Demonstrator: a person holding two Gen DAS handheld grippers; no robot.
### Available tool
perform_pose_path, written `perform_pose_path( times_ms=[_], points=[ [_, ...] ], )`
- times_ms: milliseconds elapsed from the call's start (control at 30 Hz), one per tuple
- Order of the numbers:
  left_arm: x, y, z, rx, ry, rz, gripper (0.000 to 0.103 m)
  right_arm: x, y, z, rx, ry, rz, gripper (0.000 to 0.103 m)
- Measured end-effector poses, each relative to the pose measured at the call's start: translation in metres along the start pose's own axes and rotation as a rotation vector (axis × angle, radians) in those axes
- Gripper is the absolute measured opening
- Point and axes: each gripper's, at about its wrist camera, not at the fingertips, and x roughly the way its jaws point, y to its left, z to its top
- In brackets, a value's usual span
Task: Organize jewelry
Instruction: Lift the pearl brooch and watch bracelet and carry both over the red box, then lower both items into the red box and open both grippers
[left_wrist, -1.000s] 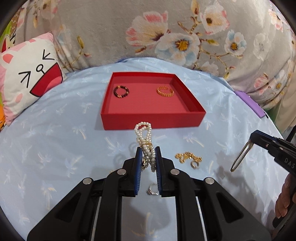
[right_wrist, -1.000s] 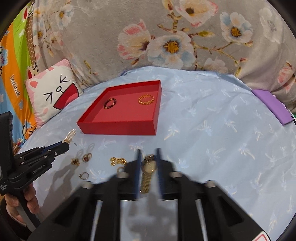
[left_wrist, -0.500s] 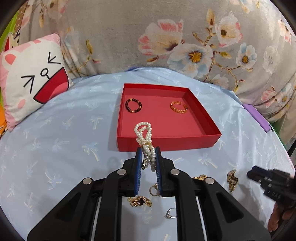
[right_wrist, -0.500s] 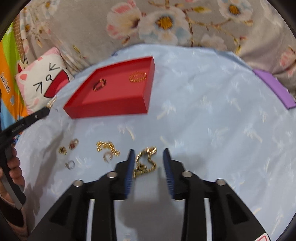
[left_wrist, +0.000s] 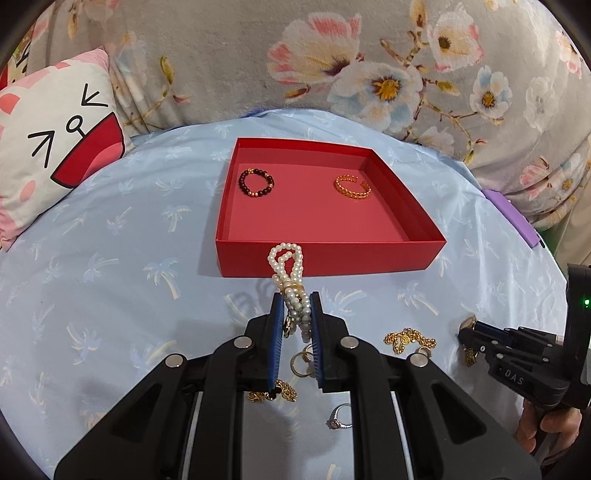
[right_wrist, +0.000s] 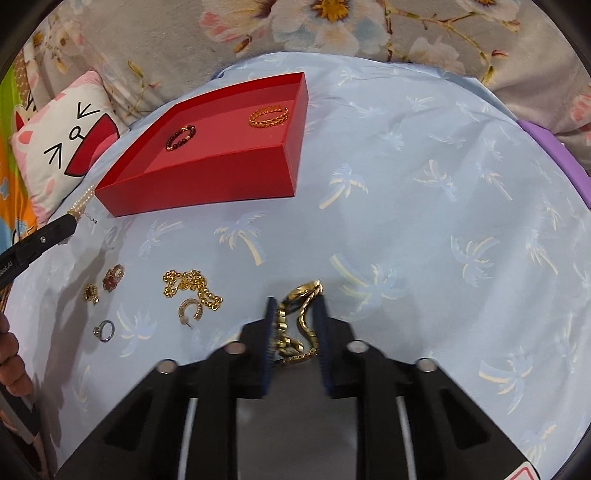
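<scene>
My left gripper (left_wrist: 295, 306) is shut on a white pearl bracelet (left_wrist: 286, 258), which sticks up just short of the near wall of the red tray (left_wrist: 332, 258). Inside the tray lie a dark beaded bracelet (left_wrist: 256, 182) and a gold cuff (left_wrist: 352, 186). My right gripper (right_wrist: 295, 306) is low over the blue bedspread, and its jaws are closing on a gold watch (right_wrist: 304, 291) that lies between the pads. From the right wrist view, the left gripper (right_wrist: 72, 218) shows at the far left with the pearls at its tip.
Loose pieces lie on the bedspread left of the right gripper: a gold chain (right_wrist: 192, 288), a hoop earring (right_wrist: 190, 308), a ring (right_wrist: 104, 329) and red clover earrings (right_wrist: 112, 275). A cat pillow (left_wrist: 48, 147) sits far left and a purple pad (left_wrist: 513, 214) far right.
The right gripper opened, left the gold watch lying on the bedspread, sank lower and closed around it again. The left gripper kept the pearls and drew nearer to the tray.
</scene>
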Motion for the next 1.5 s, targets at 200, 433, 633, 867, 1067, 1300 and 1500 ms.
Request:
perform_pose_path(
  times_ms=[200, 433, 633, 867, 1067, 1300, 1500],
  points=[
    [0.002, 0.0, 0.001, 0.001, 0.005, -0.001, 0.013, -0.004, -0.003, 0.003, 0.011, -0.017, 0.02, 0.008],
    [-0.005, 0.004, 0.018, 0.015, -0.015, 0.001, 0.013, -0.035, 0.006, 0.035, -0.011, -0.103, 0.071, 0.008],
    [0.0, 0.009, 0.05, 0.03, -0.063, 0.036, 0.013, -0.046, 0.023, 0.082, -0.045, -0.184, 0.11, 0.008],
    [0.026, 0.008, 0.086, 0.019, -0.105, 0.032, 0.013, -0.022, 0.039, 0.131, -0.044, -0.215, 0.136, 0.008],
    [0.064, 0.012, 0.1, 0.02, -0.09, 0.048, 0.013, 0.02, 0.042, 0.155, -0.036, -0.187, 0.147, 0.008],
    [0.096, 0.019, 0.095, 0.027, -0.048, 0.066, 0.013, 0.069, 0.035, 0.163, -0.024, -0.113, 0.141, 0.008],
    [0.106, 0.022, 0.092, 0.016, -0.035, 0.102, 0.016, 0.076, 0.027, 0.164, -0.002, -0.164, 0.096, 0.012]
  ],
)
